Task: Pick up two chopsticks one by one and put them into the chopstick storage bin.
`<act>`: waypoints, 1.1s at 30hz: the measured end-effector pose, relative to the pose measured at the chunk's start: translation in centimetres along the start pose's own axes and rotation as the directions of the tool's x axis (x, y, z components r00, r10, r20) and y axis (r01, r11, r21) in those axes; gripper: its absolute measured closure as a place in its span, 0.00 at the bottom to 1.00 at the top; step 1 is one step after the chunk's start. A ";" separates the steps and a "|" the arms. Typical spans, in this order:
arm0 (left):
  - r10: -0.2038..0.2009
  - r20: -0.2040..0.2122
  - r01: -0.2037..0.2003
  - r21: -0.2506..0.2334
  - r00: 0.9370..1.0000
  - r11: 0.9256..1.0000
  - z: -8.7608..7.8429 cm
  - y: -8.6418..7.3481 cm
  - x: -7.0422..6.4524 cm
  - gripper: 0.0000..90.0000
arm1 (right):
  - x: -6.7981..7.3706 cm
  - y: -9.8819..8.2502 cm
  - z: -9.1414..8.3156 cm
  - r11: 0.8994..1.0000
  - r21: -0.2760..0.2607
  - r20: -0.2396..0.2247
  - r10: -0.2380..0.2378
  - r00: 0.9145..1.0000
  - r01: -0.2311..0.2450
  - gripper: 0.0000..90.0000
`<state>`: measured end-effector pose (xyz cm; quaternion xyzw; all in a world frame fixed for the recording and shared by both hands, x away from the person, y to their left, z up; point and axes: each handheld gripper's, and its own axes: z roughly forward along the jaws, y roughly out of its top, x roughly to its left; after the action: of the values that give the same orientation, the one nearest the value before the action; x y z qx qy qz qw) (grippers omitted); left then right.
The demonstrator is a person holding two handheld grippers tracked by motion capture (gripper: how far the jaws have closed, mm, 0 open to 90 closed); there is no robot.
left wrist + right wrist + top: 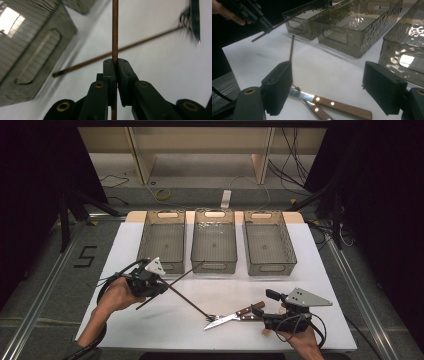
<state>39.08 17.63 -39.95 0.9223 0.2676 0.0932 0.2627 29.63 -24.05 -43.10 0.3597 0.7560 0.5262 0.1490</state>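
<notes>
Your left gripper (116, 65) has its fingers clamped on one chopstick (114, 30), lifted just in front of the left bin (162, 240) for sorting, while your right gripper (332, 85) waits open-fingered over the knife (332, 103).

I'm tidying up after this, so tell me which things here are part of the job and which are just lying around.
Part of the job:
- chopstick held in the left gripper
- second chopstick on the table
- three bins
- knife and fork
- right gripper, open

Just lying about:
- cables and tape roll on the floor
</notes>
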 end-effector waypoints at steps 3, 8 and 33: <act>-0.056 -0.025 0.055 -0.036 0.998 0.998 -0.2 0.9 0.7 0.94 | 0.0 0.0 0.0 1.000 -0.001 0.000 0.002 1.000 -0.002 0.27; -0.132 -0.050 0.127 -0.090 0.990 0.988 -0.1 2.2 2.0 0.94 | 0.0 0.0 -0.1 1.000 -0.014 0.000 -0.003 1.000 0.003 0.27; -0.324 -0.156 0.287 -0.218 0.933 0.933 -2.3 5.1 9.2 0.94 | 0.0 0.0 -0.2 1.000 -0.028 0.002 -0.002 1.000 0.002 0.26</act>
<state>48.30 19.97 -34.99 0.8265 0.4217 0.1639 0.3350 29.53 -24.20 -43.03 0.3572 0.7490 0.5361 0.1551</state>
